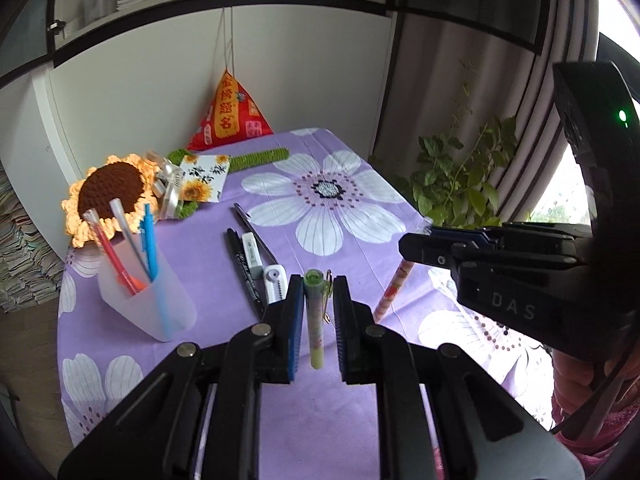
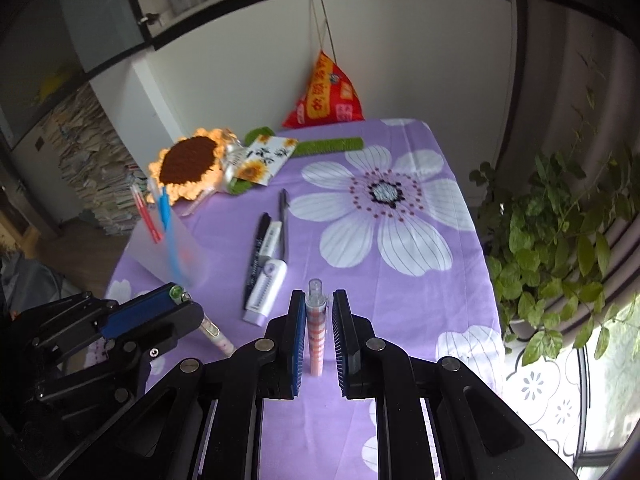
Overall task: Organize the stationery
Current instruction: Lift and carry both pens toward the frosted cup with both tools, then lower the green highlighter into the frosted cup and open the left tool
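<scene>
Left gripper (image 1: 318, 300) clamped on green pen (image 1: 314, 320), right gripper (image 2: 316, 312) on pink pen (image 2: 316, 332). Step: carrying. Next, probably: drop both into cup (image 1: 144, 300), frame left.

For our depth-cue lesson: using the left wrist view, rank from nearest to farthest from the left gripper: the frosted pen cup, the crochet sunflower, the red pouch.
1. Frosted pen cup, left of the left gripper.
2. Crochet sunflower, behind the cup.
3. Red pouch, against the back wall.

Beyond the jaws, printed lettering on the black marker (image 1: 247, 275) is too small to read; the frosted pen cup (image 2: 168, 248) left of them appears motion-blurred in the right-wrist view.
</scene>
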Motion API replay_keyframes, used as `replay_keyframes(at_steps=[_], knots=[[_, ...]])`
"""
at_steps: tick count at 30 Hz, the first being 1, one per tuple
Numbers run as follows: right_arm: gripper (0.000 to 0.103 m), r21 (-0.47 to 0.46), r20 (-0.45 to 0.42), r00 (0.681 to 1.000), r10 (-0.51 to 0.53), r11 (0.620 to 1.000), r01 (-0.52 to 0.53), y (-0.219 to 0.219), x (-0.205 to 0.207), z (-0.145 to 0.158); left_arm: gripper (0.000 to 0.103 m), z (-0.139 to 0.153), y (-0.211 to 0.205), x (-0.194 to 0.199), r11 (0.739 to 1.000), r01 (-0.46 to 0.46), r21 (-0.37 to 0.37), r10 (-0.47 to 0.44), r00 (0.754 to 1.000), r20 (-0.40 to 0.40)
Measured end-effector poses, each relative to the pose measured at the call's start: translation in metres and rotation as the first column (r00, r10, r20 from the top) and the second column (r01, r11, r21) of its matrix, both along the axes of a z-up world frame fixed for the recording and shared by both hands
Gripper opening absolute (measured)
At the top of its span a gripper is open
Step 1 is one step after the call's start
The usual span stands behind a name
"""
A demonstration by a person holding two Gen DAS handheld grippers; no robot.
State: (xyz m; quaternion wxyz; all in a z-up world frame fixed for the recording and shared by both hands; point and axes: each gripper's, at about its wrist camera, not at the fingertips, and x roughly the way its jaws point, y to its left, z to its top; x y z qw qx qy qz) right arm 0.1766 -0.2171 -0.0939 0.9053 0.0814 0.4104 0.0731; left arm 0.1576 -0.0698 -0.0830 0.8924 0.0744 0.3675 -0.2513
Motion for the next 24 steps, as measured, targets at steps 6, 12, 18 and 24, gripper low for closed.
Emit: replay_keyframes(at_steps=[6,12,18,24], knots=[[0.014,-0.006,0.036,0.999,0.012,1.0,-0.012,0.008,-0.005,0.011,0.012,0.021,0.019,-0.001,0.999,-0.046,-0.026,0.048,0.997,0.053],[0.014,-0.019,0.074,0.997,0.035,0.999,-0.033,0.019,-0.006,0.026,0.013,0.047,0.041,0.001,0.994,-0.094,-0.047,0.099,0.987,0.125],[0.014,-0.014,0.133,0.989,0.072,0.997,-0.07,0.033,-0.006,0.048,0.013,0.075,0.066,0.012,0.982,-0.176,-0.065,0.186,0.961,0.205],[0.014,-0.028,0.171,0.979,0.109,0.994,-0.106,0.052,-0.009,0.061,0.013,0.084,0.088,0.031,0.969,-0.236,-0.07,0.246,0.944,0.221]])
